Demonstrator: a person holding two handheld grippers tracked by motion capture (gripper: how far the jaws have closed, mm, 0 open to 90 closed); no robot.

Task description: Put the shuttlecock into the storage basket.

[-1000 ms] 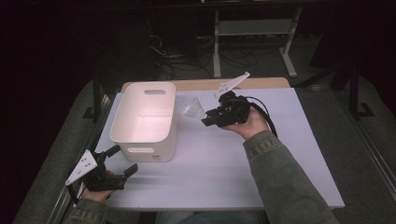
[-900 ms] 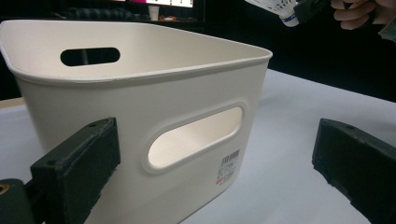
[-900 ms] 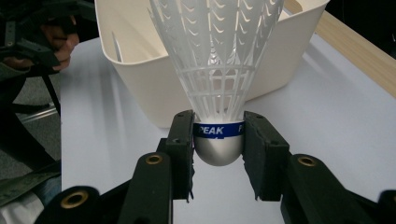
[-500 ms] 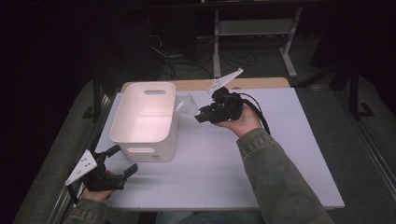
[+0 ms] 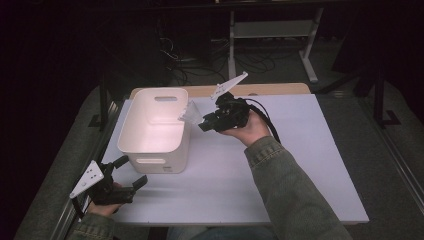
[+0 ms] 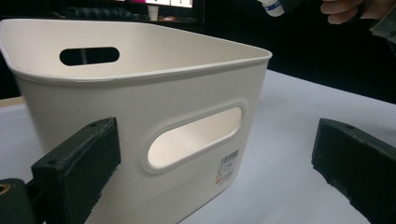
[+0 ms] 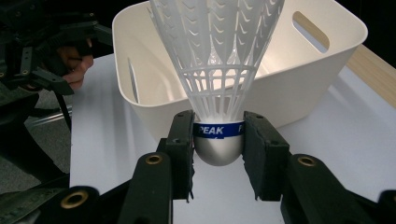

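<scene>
High view, nearest first: I see my left gripper (image 5: pixel 131 173) at about seven o'clock on the white table (image 5: pixel 300 165), low near the front edge, its jaws spread with nothing between them. In the left gripper view the two black pads stand wide apart, and the near end wall of the white bin (image 6: pixel 154 116), with its handle slot, sits just ahead of them, untouched.

Farther in, at around eleven o'clock, the bin (image 5: pixel 156 127) stands upright on the table. Just off its right rim, near twelve o'clock, my right gripper (image 5: pixel 206 121) is held above the table, pointing toward nine o'clock at the bin. It pinches a white shuttlecock (image 5: pixel 190 113).

In the right gripper view the pads clamp the shuttlecock's (image 7: pixel 217 93) rounded cork base on both sides at the blue band, the skirt flaring up toward twelve o'clock in front of the bin's (image 7: pixel 299 84) near wall.
</scene>
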